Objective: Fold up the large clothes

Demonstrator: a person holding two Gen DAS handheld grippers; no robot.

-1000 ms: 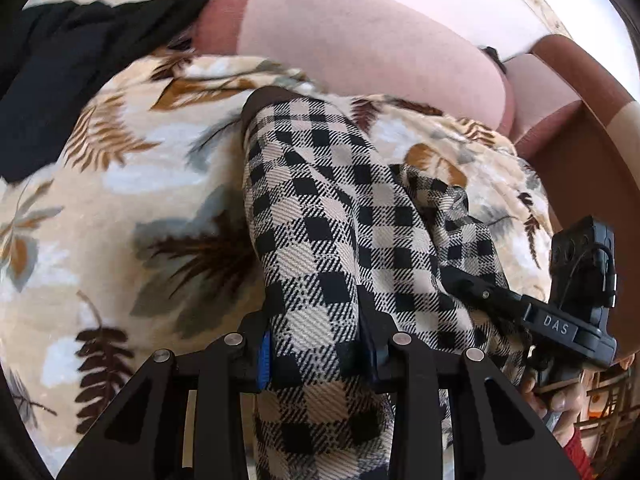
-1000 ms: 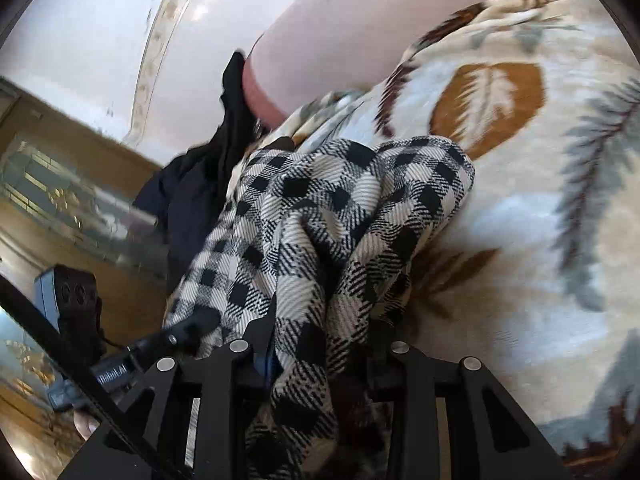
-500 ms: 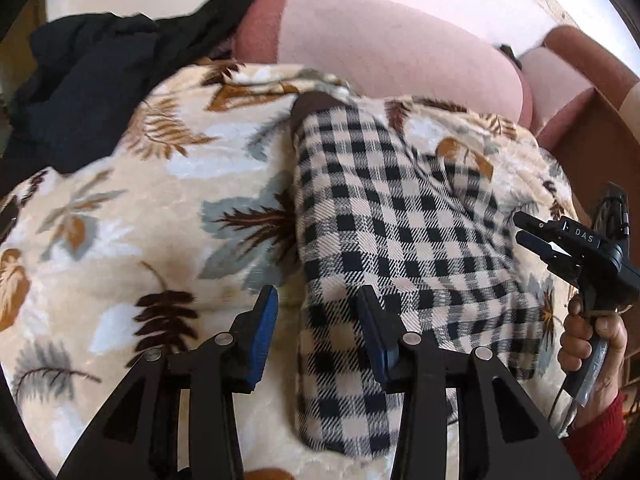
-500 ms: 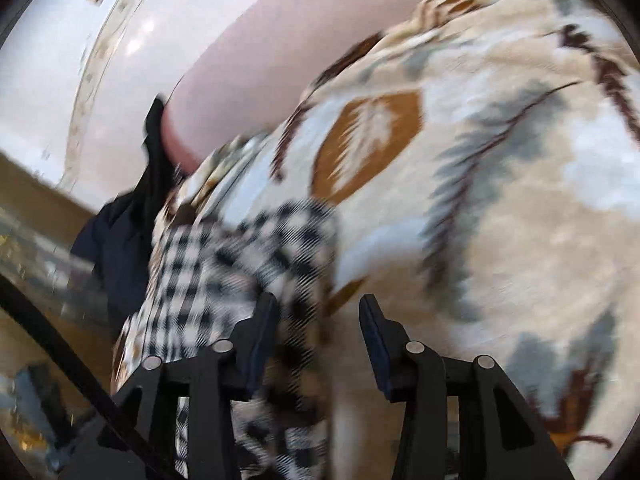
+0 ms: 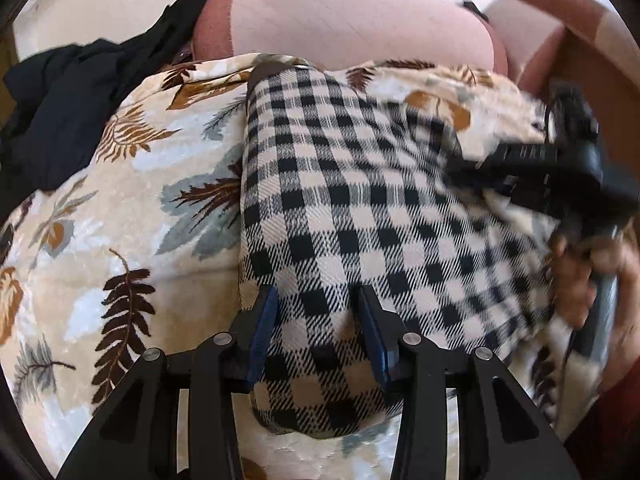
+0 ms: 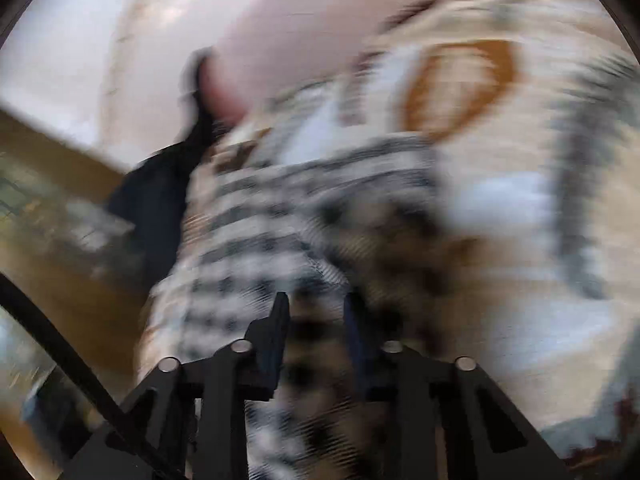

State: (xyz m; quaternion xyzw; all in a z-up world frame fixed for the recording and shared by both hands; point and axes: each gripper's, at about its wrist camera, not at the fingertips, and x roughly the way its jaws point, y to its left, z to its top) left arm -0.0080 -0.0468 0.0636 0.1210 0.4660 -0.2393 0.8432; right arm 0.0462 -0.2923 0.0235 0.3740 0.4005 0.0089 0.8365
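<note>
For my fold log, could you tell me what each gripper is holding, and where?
Left gripper: nothing; its open jaws straddle the checked garment's near end. Right gripper: too blurred to tell.

The checked garment [image 5: 360, 208] lies folded on a leaf-print blanket [image 5: 120, 208], its near end between the spread fingers of the left gripper [image 5: 316, 336] — blue pads on either side, not pinching. At the right edge the right gripper [image 5: 472, 170] (blurred) reaches over the cloth, held by a hand [image 5: 580, 272]. Behind — a pink sofa back [image 5: 360, 24] and a dark garment [image 5: 80, 96].
</note>
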